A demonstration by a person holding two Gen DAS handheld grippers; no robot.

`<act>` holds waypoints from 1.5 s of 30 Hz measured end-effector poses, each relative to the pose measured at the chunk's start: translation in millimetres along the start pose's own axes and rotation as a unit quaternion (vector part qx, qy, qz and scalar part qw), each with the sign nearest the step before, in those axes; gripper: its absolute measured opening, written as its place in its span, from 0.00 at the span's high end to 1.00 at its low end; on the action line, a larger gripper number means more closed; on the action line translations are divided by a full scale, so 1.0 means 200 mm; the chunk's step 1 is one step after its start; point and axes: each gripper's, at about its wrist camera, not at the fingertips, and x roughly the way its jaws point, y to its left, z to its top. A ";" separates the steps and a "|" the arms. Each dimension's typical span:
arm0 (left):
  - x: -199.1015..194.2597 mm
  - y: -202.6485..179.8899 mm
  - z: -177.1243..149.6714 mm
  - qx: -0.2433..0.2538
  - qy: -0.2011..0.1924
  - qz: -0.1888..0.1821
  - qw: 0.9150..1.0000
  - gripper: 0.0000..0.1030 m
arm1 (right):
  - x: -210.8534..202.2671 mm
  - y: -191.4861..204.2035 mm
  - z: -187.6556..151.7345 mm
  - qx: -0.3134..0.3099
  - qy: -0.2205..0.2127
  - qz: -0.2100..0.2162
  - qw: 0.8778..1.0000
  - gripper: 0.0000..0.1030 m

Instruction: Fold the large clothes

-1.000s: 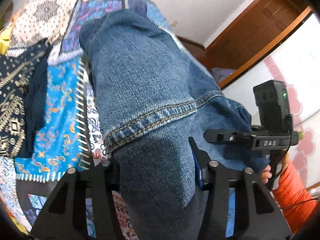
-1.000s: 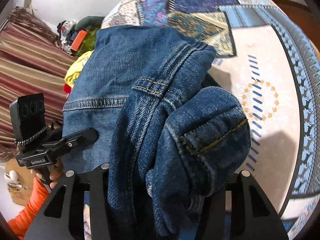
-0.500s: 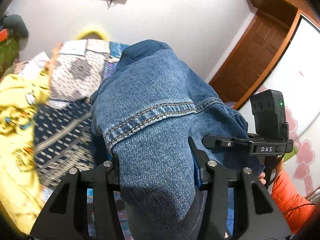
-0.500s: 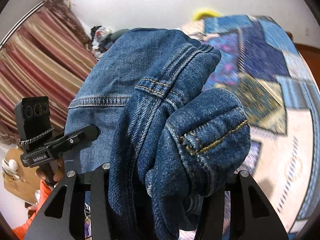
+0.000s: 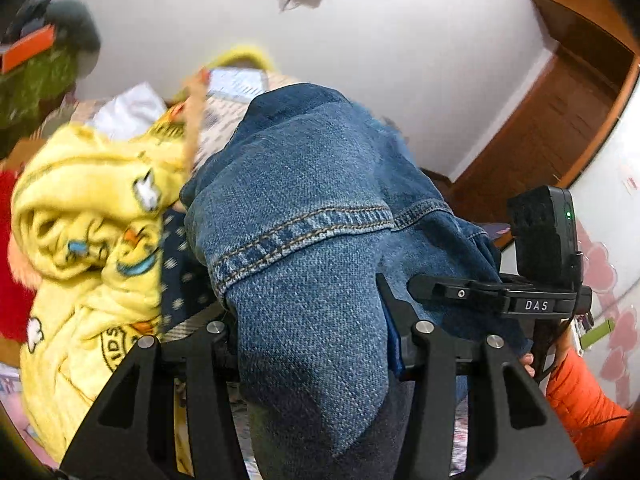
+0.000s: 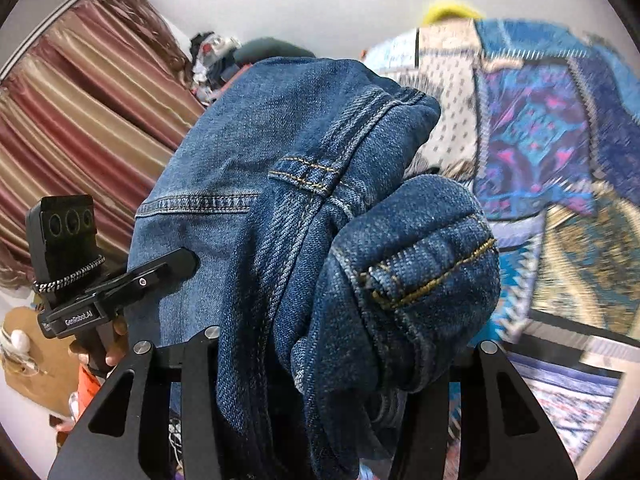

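A home bedroom. A patchwork bedspread (image 6: pixel 560 128) covers the bed, striped curtains (image 6: pixel 88 92) hang at one side, and a wooden door (image 5: pixel 552 120) stands in a white wall. Clothes lie about, among them a yellow garment (image 5: pixel 88 220).

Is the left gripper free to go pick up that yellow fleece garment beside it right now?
Probably not. The left gripper is clamped on the denim jeans, which drape over its fingers and fill the gap. The yellow fleece garment lies close on its left, but the jeans must be released first.
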 end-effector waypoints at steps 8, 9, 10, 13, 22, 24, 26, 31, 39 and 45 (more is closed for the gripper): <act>0.34 0.36 -0.19 -0.053 0.060 0.037 0.996 0.40 | 0.45 -0.19 -0.09 0.039 0.075 -0.020 0.996 0.56; 0.36 0.39 -0.22 -0.052 0.058 0.039 0.996 0.36 | 0.46 -0.20 -0.11 0.038 0.079 -0.021 0.996 0.56; 0.36 0.40 -0.24 -0.053 0.051 0.038 0.997 0.28 | 0.47 -0.21 -0.13 0.032 0.080 -0.022 0.996 0.54; 0.36 0.42 -0.27 -0.067 0.041 0.047 0.996 0.19 | 0.42 -0.21 -0.17 0.017 0.074 -0.026 0.997 0.53; 0.22 0.20 -0.36 0.011 0.032 0.136 0.990 0.18 | 0.20 -0.27 -0.23 0.026 0.067 -0.056 0.996 0.39; 0.17 0.14 -0.39 0.030 0.032 0.160 0.986 0.18 | 0.14 -0.29 -0.24 0.019 0.060 -0.081 0.995 0.38; 0.15 0.10 -0.40 0.042 0.035 0.180 0.982 0.18 | 0.10 -0.28 -0.26 0.012 0.053 -0.104 0.993 0.38; 0.05 -0.01 -0.46 0.076 0.018 0.204 0.976 0.18 | -0.02 -0.11 -0.28 -0.056 -0.003 -0.180 0.982 0.38; 0.14 0.03 -0.59 0.051 0.039 0.234 0.970 0.17 | 0.13 0.08 -0.36 -0.094 0.014 -0.132 0.987 0.35; 0.07 0.07 -0.66 0.023 0.031 0.229 0.973 0.13 | 0.22 -0.08 -0.48 -0.087 0.053 -0.193 0.976 0.35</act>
